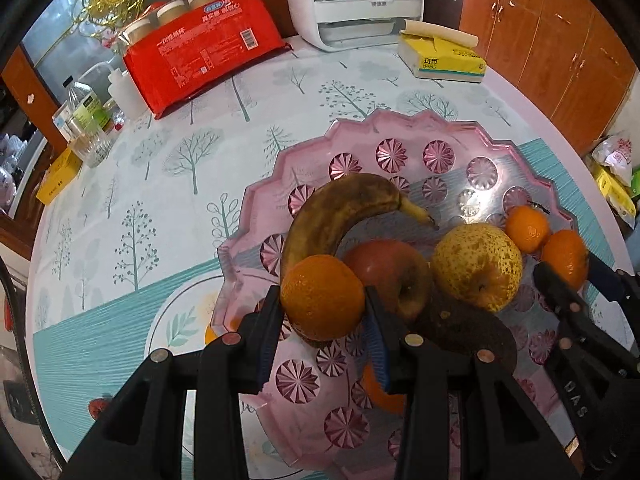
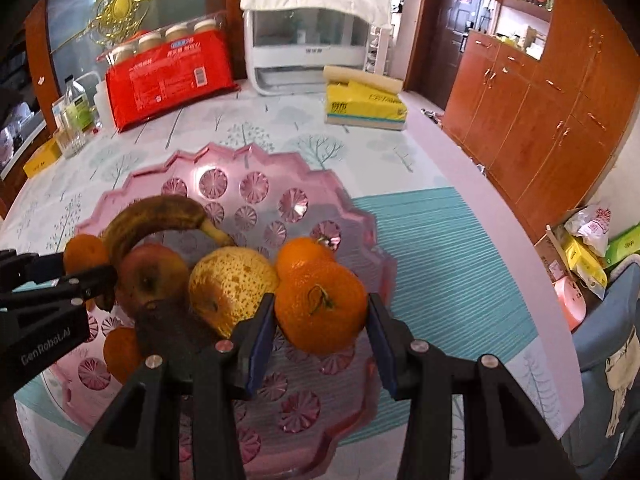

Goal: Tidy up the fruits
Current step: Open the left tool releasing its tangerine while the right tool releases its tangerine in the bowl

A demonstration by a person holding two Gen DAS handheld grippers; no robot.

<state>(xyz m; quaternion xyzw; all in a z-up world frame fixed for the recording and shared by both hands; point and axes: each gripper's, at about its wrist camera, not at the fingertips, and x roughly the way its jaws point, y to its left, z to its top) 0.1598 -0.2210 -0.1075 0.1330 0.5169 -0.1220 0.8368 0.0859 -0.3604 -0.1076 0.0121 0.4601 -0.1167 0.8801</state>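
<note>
Pink fruit tray (image 1: 256, 216) on the counter (image 1: 120, 184), over a tree-patterned cloth. Taken as the landmark for everything below.

Left tongs (image 1: 323, 308): closed only partway, blue pads pressed on both sides of an orange (image 1: 322, 296), held above the tray's near left part. A second orange (image 1: 380, 394) lying on the tray floor just below the left tongs.

Right tongs (image 2: 320, 320): also partly closed, pads tight against a tangerine (image 2: 320, 308) with its green stem facing up, held above the tray's right side. Another small tangerine (image 2: 300, 256) just behind it, inside the tray near the right rim.

In the middle of the tray: a brown-spotted banana (image 1: 336, 212) curved over a red apple (image 1: 390, 268), a speckled yellow pear (image 1: 478, 264) touching the apple on its right, and a dark brown fruit (image 1: 464, 328), kind unclear, in front of both.

Beyond the tray's far edge: a red pack of paper cups (image 1: 204, 52) to the left, a white appliance (image 1: 352, 4) in the centre, a yellow tissue pack (image 1: 442, 58) to the right.
</note>
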